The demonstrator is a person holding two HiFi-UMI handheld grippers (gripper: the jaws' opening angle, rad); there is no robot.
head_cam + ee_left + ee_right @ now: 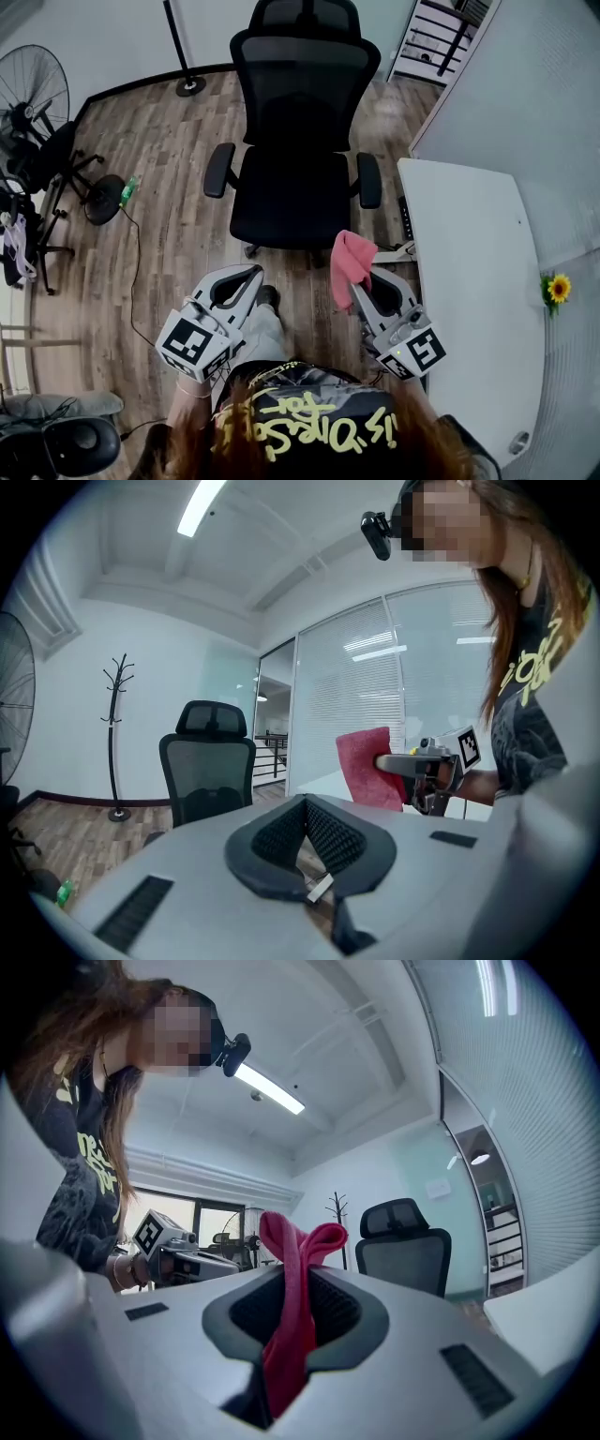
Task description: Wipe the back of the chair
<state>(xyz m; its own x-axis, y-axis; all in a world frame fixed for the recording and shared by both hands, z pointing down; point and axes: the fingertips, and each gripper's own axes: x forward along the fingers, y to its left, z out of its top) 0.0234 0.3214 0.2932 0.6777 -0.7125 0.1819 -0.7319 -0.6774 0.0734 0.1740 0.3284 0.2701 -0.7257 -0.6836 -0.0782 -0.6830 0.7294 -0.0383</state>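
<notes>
A black mesh office chair (298,141) stands on the wood floor ahead of me, its seat turned toward me and its backrest (302,80) on the far side. It also shows in the left gripper view as the chair (208,766) and in the right gripper view as the chair (405,1241). My right gripper (361,281) is shut on a pink-red cloth (349,262), held short of the seat's front right. The cloth (295,1288) hangs folded between the jaws. My left gripper (255,274) is shut with nothing in it, level with the right one.
A white desk (478,281) runs along the right, with a sunflower (559,287) beside it. A fan (28,94) and another black chair (56,159) stand at the left. A coat stand base (190,86), a green bottle (128,190) and a cable lie on the floor.
</notes>
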